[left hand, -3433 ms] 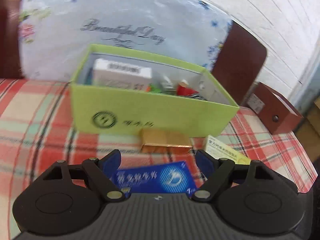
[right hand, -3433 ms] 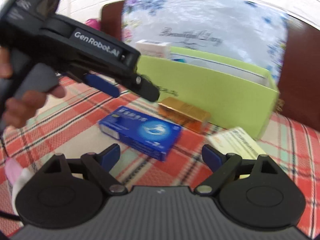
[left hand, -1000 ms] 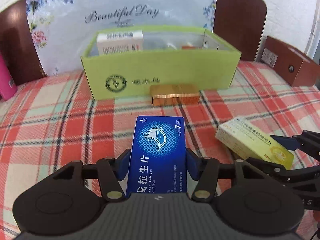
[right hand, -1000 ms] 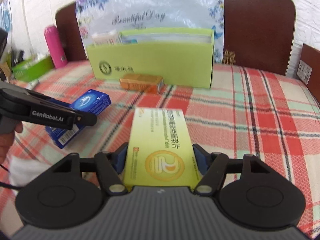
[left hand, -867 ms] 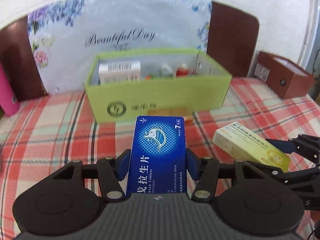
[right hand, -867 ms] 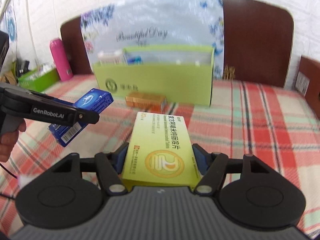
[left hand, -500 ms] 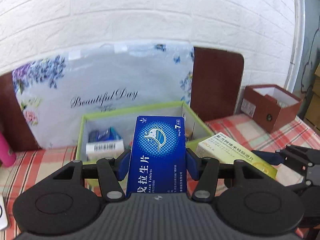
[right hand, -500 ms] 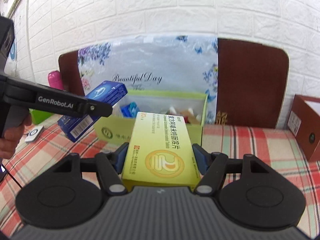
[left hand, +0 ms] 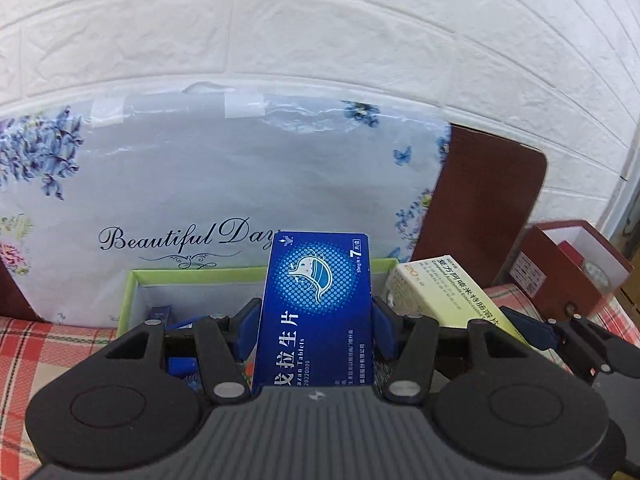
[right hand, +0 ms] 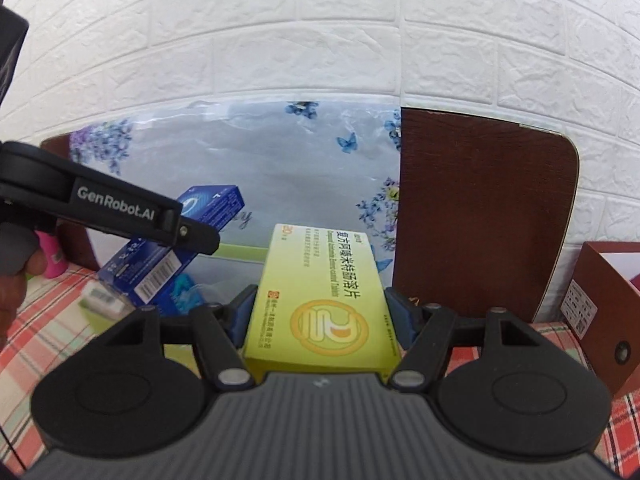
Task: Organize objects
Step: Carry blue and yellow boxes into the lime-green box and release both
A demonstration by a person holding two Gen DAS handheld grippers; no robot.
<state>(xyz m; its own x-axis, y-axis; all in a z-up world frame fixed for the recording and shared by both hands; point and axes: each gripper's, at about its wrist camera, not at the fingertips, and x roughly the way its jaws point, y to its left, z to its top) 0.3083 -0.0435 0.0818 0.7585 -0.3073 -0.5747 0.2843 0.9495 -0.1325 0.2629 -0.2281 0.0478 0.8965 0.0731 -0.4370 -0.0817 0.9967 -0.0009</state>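
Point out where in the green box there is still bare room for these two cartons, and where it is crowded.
The light green cardboard box shows bare pale floor along its back wall, left of the blue tablet carton in the left gripper. Its left front corner is crowded with small blue boxes. The yellow-green tablet carton in the right gripper hides the box's right end.

The pale floral plastic-wrapped cushion point(left hand: 224, 184) against the white brick wall reads "Beautiful Day". The flat blue cardboard tablet box point(left hand: 318, 308) shows "Tablets" and "7". The black left gripper point(right hand: 176, 232) bears "GenRobot.AI".

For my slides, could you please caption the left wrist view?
Left claw holding a blue pill box above the green box, yellow pill box alongside.
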